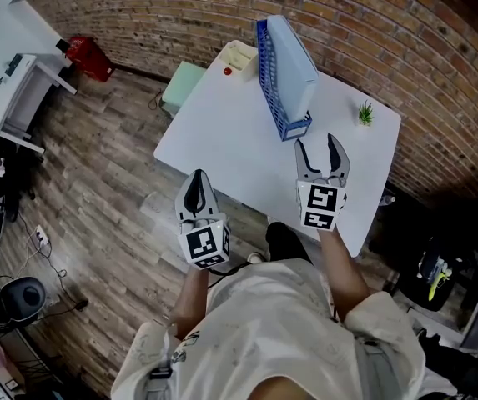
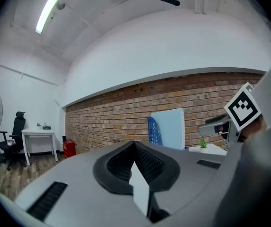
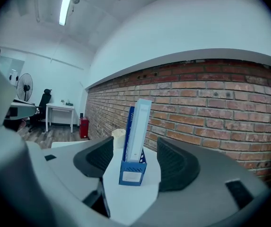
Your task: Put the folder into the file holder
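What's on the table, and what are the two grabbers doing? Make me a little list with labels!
folder: light blue, standing in the file holder
file holder: blue, on the table
table: white
little plant: green, near the table's corner
left gripper: jaws together, holding nothing
right gripper: jaws apart, empty, facing the file holder

Left claw (image 1: 196, 182) jaws pressed together; right claw (image 1: 316, 148) jaws apart — empty

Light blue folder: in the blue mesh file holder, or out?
In. The light blue folder stands upright inside the blue mesh file holder on the white table.
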A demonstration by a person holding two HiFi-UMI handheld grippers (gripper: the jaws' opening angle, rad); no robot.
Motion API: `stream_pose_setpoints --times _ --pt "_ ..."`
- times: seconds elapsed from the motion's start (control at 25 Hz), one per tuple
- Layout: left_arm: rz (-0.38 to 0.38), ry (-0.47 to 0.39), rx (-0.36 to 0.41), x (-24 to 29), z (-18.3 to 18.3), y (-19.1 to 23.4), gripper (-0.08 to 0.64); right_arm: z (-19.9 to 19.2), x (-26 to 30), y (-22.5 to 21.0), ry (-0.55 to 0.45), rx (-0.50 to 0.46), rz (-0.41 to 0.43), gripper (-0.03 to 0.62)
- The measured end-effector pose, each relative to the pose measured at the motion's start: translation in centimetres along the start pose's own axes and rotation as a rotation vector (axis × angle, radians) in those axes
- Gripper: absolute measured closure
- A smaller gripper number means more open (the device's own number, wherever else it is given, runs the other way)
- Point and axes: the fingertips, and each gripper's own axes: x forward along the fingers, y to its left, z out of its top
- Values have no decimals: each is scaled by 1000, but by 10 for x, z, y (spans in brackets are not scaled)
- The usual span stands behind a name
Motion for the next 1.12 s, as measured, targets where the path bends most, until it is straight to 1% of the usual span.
stream_pose_setpoints --times 0.24,0.44,0.64,1.0,1.12 --pt "-24 7 -7 -28 -13 3 549 -12 -47 6 -11 5 -10 290" --pt "-24 26 -7 -44 -33 5 549 -29 -75 18 -8 23 33 290" --pt "-12 42 -25 -52 -42 4 549 -36 -89 18 5 15 44 290" --pt "-23 31 -17 -60 -38 4 549 -36 -96 23 8 14 53 290" --pt "-25 30 -15 -62 -38 5 549 -34 -99 22 -2 13 37 314"
